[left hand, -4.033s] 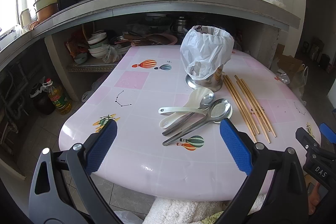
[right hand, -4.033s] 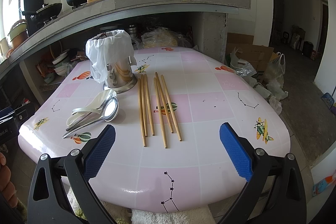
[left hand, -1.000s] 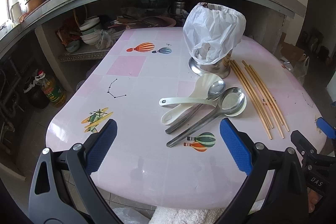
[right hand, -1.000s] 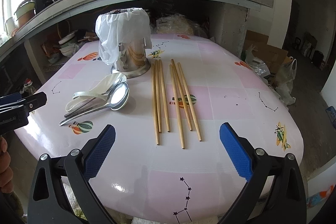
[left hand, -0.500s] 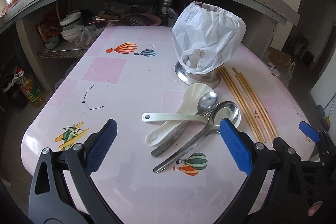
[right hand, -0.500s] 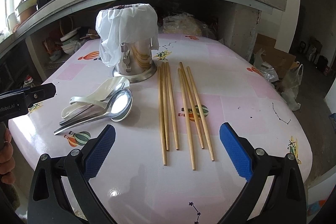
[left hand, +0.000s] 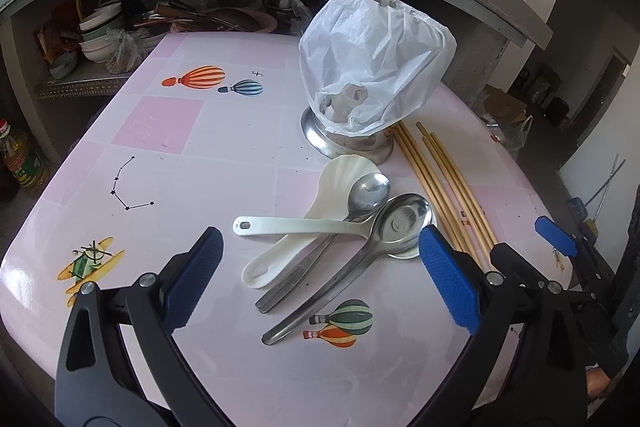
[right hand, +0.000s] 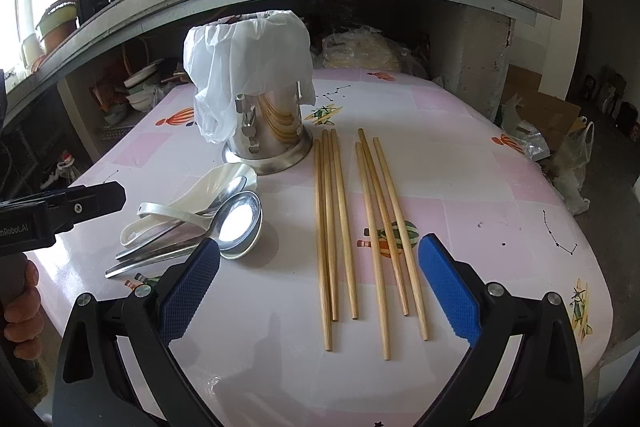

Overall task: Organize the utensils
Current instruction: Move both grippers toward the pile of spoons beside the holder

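1. The left gripper (left hand: 320, 275) hangs over the near edge of the pink table (left hand: 224, 143), its blue-padded jaws spread wide with nothing between them.
2. Just beyond its fingertips lies a heap of spoons: a white plastic spoon (left hand: 296, 225) lies crosswise over a white scalloped ladle (left hand: 320, 203), with two steel spoons (left hand: 340, 267) lying slantwise, handles toward the camera.
3. The right gripper (right hand: 318, 283) is likewise wide open and empty, low over the table's near side.
4. Between its two pads, six wooden chopsticks (right hand: 360, 227) lie flat in two groups of three, roughly parallel, running away from the camera.
5. The right gripper's left pad (right hand: 188, 291) sits just beside the bowl of the larger steel spoon (right hand: 238, 221).
6. Behind both groups stands a steel utensil holder (right hand: 272, 131), upright, its top draped in a white plastic bag (right hand: 248, 67); the chopsticks' far ends reach close to its base.
7. At the right-wrist view's left edge a person's hand (right hand: 20, 311) grips the left gripper's handle.
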The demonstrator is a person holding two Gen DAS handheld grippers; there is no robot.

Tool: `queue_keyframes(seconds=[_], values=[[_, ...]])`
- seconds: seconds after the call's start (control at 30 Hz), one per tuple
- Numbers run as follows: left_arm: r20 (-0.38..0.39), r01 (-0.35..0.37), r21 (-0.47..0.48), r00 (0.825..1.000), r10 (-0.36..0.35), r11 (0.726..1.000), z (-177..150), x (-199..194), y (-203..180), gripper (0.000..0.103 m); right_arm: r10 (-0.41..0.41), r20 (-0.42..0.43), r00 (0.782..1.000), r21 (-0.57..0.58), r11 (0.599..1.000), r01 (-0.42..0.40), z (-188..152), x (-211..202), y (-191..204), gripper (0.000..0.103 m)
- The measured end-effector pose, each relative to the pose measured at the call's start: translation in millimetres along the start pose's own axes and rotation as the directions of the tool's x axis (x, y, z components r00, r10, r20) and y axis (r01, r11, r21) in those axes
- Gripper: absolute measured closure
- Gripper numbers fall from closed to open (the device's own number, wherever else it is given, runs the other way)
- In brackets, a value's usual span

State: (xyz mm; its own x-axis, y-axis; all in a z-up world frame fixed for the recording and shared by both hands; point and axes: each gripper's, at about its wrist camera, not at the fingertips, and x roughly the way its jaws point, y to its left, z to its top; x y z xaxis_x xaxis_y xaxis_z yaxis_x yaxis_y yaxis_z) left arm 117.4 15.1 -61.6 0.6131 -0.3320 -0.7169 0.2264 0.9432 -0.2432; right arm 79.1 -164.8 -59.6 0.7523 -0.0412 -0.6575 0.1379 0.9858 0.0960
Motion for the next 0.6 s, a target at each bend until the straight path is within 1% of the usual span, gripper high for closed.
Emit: queue_keyframes(seconds=[0.13,0.27,0.33,0.47,0.53,0.6], values=[[-0.002,0.024,-0.023,1.000,-0.024,0.999,2,2,2,0.008,0.007,0.012,1.000,0.003,1.000,-0.007,3,1,-1,0.006],[0.015,-0.020,-0.015,1.000,0.020,1.000,2,2,3,0.008,0.027,0.013,1.000,0.012,1.000,-0.027,5,2,-4,0.006],[0.027,-0.036,-0.026,0.999,0.037,0.999,2,1,4,0.008,0.039,0.008,0.999,0.019,0.999,-0.040,5,3,-5,0.006],[0.056,-0.078,-0.029,0.995,0.080,0.997,5,-1,6,0.008,0.052,-0.005,0.999,0.030,0.998,-0.052,6,5,-9,0.006],[0.065,-0.111,-0.021,0.992,0.112,0.994,7,-1,5,0.008,0.063,-0.009,0.998,0.035,0.997,-0.062,7,7,-12,0.006],[0.058,-0.103,-0.012,0.993,0.103,0.995,9,1,4,0.008,0.078,-0.010,0.997,0.045,0.996,-0.078,9,8,-16,0.006]])
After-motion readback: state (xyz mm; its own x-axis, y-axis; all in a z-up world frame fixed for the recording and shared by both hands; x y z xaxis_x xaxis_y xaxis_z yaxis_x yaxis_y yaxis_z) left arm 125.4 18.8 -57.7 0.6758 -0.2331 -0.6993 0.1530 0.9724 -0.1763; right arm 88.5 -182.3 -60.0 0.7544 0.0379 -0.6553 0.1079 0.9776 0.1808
